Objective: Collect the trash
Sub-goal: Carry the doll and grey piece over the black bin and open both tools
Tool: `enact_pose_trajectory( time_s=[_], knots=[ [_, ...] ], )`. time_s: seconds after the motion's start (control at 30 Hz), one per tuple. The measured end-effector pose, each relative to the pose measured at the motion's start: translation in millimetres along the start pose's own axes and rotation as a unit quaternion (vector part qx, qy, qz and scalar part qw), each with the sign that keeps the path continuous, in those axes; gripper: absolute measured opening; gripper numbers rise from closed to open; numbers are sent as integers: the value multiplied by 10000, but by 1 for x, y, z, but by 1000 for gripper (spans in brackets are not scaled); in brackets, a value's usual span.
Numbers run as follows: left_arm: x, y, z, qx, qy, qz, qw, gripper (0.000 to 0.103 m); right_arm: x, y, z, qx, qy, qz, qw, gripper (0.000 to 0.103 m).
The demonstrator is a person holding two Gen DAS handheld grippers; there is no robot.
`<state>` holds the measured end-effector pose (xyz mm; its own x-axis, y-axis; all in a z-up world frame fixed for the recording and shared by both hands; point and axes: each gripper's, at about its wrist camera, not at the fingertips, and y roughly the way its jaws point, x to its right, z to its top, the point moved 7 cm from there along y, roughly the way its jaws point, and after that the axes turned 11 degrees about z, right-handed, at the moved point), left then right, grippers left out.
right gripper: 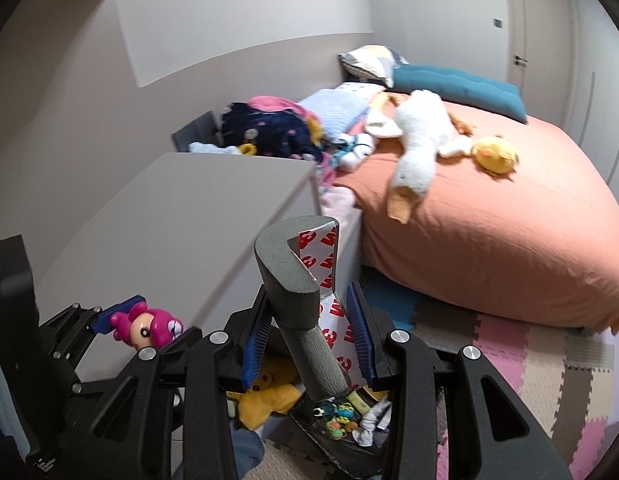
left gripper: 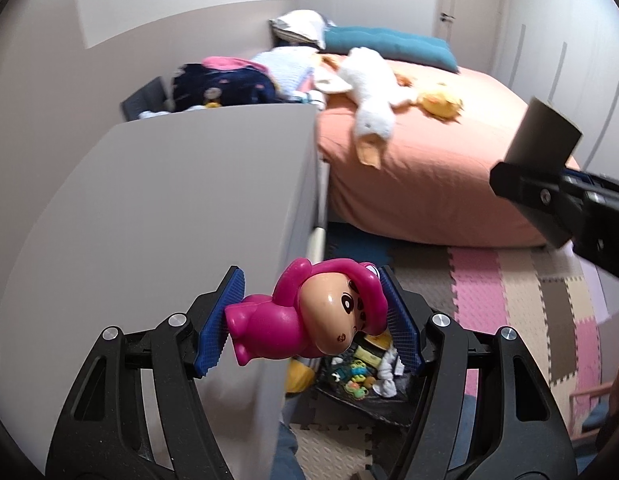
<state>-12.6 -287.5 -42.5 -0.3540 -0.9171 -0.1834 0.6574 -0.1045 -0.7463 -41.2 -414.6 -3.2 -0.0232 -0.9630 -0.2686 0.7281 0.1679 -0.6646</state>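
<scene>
My left gripper [left gripper: 313, 320] is shut on a pink plastic toy figure [left gripper: 309, 316], held sideways between the blue pads above the corner of a grey cabinet [left gripper: 169, 208]. That same left gripper [right gripper: 145, 320] and the toy figure [right gripper: 149, 326] show at the lower left of the right wrist view. A grey foam strip [right gripper: 297, 280] with red-printed white backing tape stands up between the pads of my right gripper [right gripper: 309, 336], which is shut on it. Seen from the left wrist, the right gripper [left gripper: 549, 200] carries the foam strip [left gripper: 545, 132] at the right edge.
Below both grippers a black bag [right gripper: 349, 440] on the floor holds small toys and a sock; a yellow plush [right gripper: 265, 396] lies beside it. An orange bed [right gripper: 489, 220] carries a white goose plush [right gripper: 417, 140], a yellow duck plush, pillows and clothes. Pink and beige foam floor mats [left gripper: 509, 300] lie at the right.
</scene>
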Motion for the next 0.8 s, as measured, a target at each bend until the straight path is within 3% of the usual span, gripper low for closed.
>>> enact_pose_trajectory(
  time_s=[0.3, 0.8],
  knots=[
    [49, 2, -4, -66, 477, -304, 9984, 66, 45, -13, -6, 60, 321, -306, 9990, 40],
    [93, 5, -11, -138, 873, -623, 9941, 66, 82, -21, -19, 46, 623, -570, 9964, 40]
  ],
)
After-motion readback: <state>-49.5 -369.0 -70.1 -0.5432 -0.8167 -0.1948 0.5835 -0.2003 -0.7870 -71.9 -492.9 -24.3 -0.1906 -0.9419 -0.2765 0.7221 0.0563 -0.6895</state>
